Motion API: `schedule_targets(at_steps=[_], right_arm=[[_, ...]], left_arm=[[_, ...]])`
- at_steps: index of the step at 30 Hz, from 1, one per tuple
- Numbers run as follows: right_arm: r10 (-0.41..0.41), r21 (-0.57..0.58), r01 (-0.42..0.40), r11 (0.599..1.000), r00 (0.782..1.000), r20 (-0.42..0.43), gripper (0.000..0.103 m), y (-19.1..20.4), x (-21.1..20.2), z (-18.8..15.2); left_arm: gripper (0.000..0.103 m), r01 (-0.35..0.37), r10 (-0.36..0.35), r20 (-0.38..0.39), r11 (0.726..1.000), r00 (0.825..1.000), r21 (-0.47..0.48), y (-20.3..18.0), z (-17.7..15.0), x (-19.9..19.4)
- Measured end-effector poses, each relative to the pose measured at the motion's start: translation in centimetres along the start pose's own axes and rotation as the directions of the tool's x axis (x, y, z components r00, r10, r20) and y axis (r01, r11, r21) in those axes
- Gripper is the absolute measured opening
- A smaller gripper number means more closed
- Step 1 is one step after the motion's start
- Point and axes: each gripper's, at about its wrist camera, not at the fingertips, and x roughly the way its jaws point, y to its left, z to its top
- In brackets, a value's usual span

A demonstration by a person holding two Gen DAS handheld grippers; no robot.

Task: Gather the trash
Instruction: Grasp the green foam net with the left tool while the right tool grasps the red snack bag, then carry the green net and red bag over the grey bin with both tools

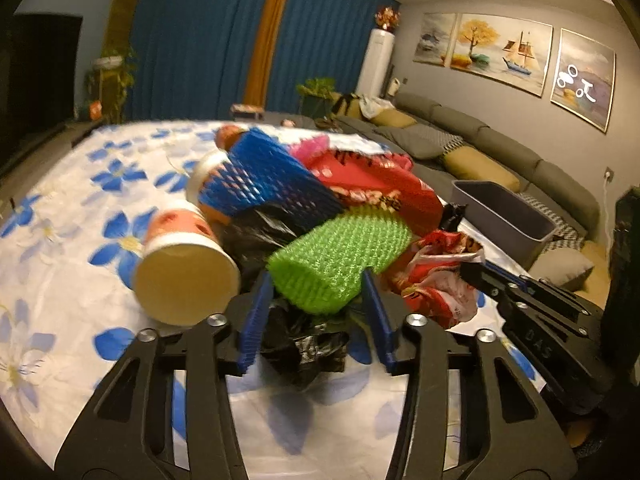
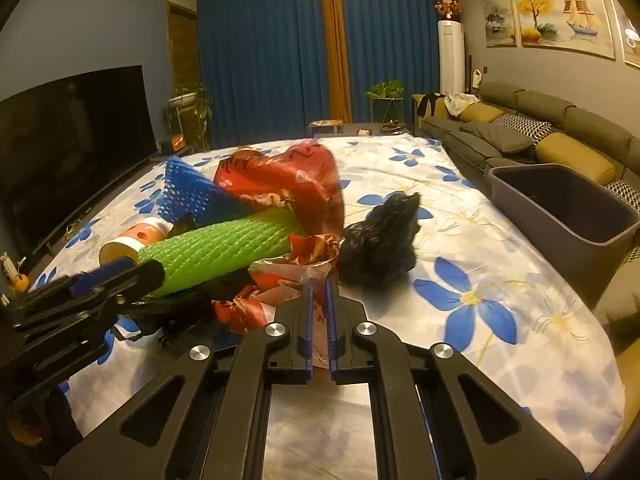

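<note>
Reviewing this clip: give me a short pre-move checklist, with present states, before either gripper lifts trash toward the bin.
1. Right gripper shut on the crumpled red-and-white plastic wrapper: ok.
2. Left gripper gripping the green foam mesh sleeve: not ok, the sleeve sits between the pads, but contact is not visible.
3. Grey plastic bin upright, mouth open: ok.
4. Black plastic bag under the left gripper clear of the sleeve: cannot tell.
5. Paper cup lying on its side beside the left fingers, may roll: not ok.
</note>
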Motion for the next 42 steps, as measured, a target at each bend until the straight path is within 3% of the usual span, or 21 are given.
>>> schedule_targets(at_steps=[8, 14, 30, 42], right_arm=[[-0.012, 0.016, 0.011, 1.000, 1.000, 0.018, 0.007, -1.1, -1.3, -0.3], [-0.013, 0.018, 0.013, 1.000, 0.999, 0.030, 0.007, -1.3, -1.9, -0.4], [-0.042, 0.047, 0.037, 0.998, 0.992, 0.121, 0.007, -3.6, -5.2, 0.6], [-0.114, 0.094, 0.096, 0.991, 0.972, 0.206, 0.006, -7.4, -7.9, 2.2]], left_arm=[[0.023, 0.082, -0.084, -0.050, 0.996, 0.995, -0.038, -0.3, 0.3, 1.5], [0.005, 0.108, -0.110, -0.068, 0.993, 0.992, -0.038, -0.9, 0.5, 2.2], [0.004, 0.190, -0.194, 0.130, 0.981, 0.972, 0.044, -4.1, 2.9, -5.9], [0.004, 0.232, -0.253, 0.137, 0.961, 0.958, 0.153, -9.3, 4.6, -5.0]])
